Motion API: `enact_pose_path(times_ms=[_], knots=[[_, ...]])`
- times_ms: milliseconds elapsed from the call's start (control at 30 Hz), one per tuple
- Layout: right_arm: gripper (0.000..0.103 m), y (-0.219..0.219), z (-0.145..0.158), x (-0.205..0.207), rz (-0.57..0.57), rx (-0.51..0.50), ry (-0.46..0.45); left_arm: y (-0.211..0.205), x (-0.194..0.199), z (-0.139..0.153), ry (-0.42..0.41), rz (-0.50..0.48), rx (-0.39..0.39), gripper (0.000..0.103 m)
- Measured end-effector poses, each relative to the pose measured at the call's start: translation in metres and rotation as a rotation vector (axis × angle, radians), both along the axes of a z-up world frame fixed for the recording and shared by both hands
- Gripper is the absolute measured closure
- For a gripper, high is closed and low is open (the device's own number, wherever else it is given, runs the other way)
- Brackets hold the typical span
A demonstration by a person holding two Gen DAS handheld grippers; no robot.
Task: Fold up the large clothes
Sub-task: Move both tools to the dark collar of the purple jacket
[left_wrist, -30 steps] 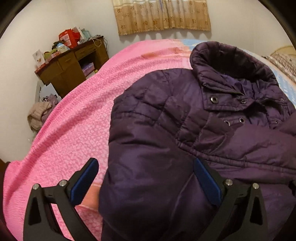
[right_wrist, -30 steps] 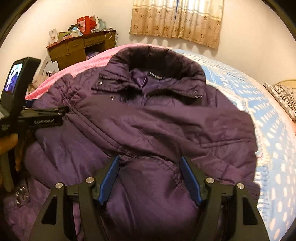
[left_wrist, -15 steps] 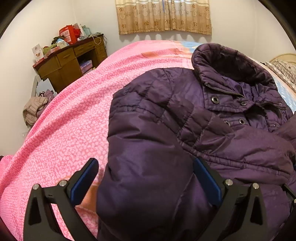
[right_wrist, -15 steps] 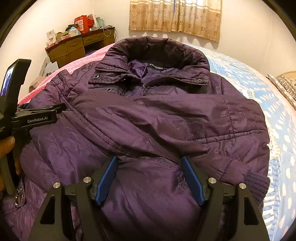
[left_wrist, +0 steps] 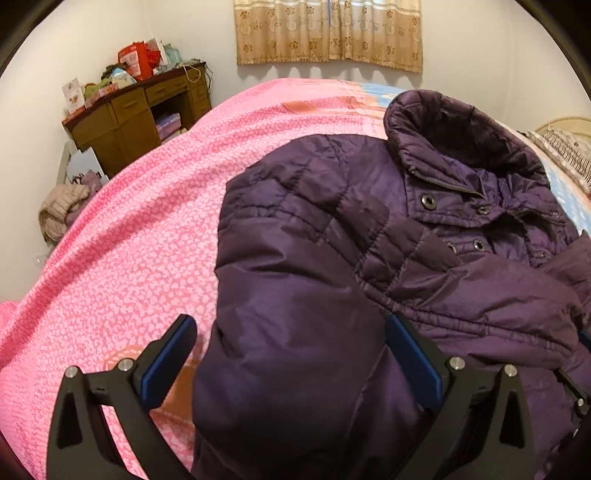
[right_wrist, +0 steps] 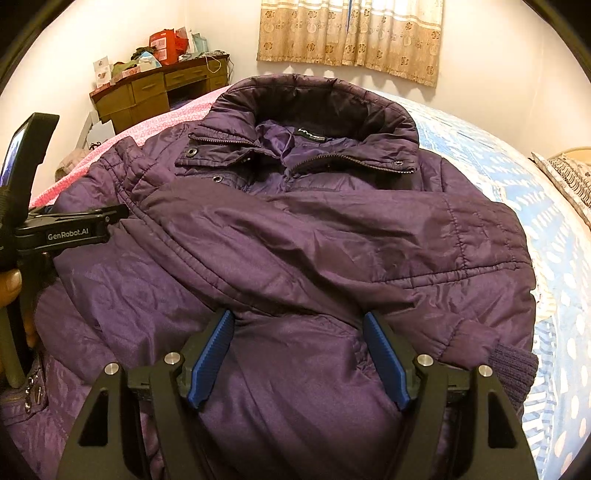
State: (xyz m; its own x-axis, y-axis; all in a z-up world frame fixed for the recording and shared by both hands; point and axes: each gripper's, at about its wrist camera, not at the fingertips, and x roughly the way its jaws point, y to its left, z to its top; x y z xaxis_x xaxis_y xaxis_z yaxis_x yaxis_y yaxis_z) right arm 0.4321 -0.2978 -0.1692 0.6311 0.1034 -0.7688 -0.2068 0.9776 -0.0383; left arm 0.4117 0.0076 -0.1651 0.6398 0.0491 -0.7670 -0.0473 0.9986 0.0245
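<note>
**Purple jacket on the bed, both tongs spread above it**

A quilted purple jacket (right_wrist: 317, 236) lies front-up on the bed, its stand-up collar (right_wrist: 314, 96) at the far end from both tongs. One sleeve (right_wrist: 332, 243) is folded across the chest, and its ribbed knit cuff (right_wrist: 511, 371) sits just right of the right tongs. Snap buttons and an open zipper show below the collar.

The right tongs (right_wrist: 300, 360) are released, their blue pads spread wide with jacket fabric showing between them; whether the pads touch the cloth cannot be told. The left tongs (left_wrist: 293, 363) are also released and spread wider: the right pad is over the jacket's shoulder and upper sleeve, the left pad over the bedspread beside it. In the right wrist view the left tongs (right_wrist: 70, 229) appear side-on at the far left, level with the jacket's shoulder, with the person's hand (right_wrist: 13, 295) on the handle.

The bed carries two covers: a pink patterned bedspread (left_wrist: 122, 266) left of the jacket and a blue-and-white patterned sheet (right_wrist: 554, 236) to its right. A patterned pillow (right_wrist: 569, 177) lies at the far right edge.

Beyond the bed, ahead and to the left of the tongs, a brown wooden desk (left_wrist: 136, 110) stands in the corner against pale walls, piled with boxes and a red package (left_wrist: 135, 61). A beige garment (left_wrist: 61, 210) is heaped on the floor beside it. A tan patterned curtain (left_wrist: 328, 33) hangs on the far wall.
</note>
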Motion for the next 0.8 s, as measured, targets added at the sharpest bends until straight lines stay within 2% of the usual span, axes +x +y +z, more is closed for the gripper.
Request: enact_pose_path(times_ms=[100,200,300,400,467,533,733,800], knots=[[0.03,-0.005,0.015,-0.008,0.037,0.004,0.001,0.007,-0.008,0.013,0.0,0.007,-0.035,0.0],[0.03,-0.012,0.046,-0.021,0.093,0.03,-0.05,0.006,-0.02,0.037,-0.058,-0.031,-0.004,0.0],[0.03,-0.026,0.073,-0.016,0.1,0.046,-0.096,0.003,-0.017,0.063,-0.103,-0.075,0.022,0.0],[0.03,-0.043,0.091,0.008,0.071,0.073,-0.101,-0.002,-0.001,0.084,-0.122,-0.096,0.026,0.0],[0.03,-0.051,0.099,0.031,0.05,0.034,-0.113,-0.011,0.014,0.095,-0.126,-0.12,0.015,0.0],[0.03,-0.055,0.102,0.055,0.052,-0.009,-0.116,-0.02,0.026,0.097,-0.122,-0.143,0.026,0.0],[0.03,-0.066,0.102,0.127,0.035,-0.032,-0.114,-0.058,0.077,0.096,-0.141,-0.237,0.144,0.0],[0.03,-0.067,0.1,0.151,0.031,-0.038,-0.116,-0.066,0.1,0.091,-0.122,-0.241,0.153,0.0]])
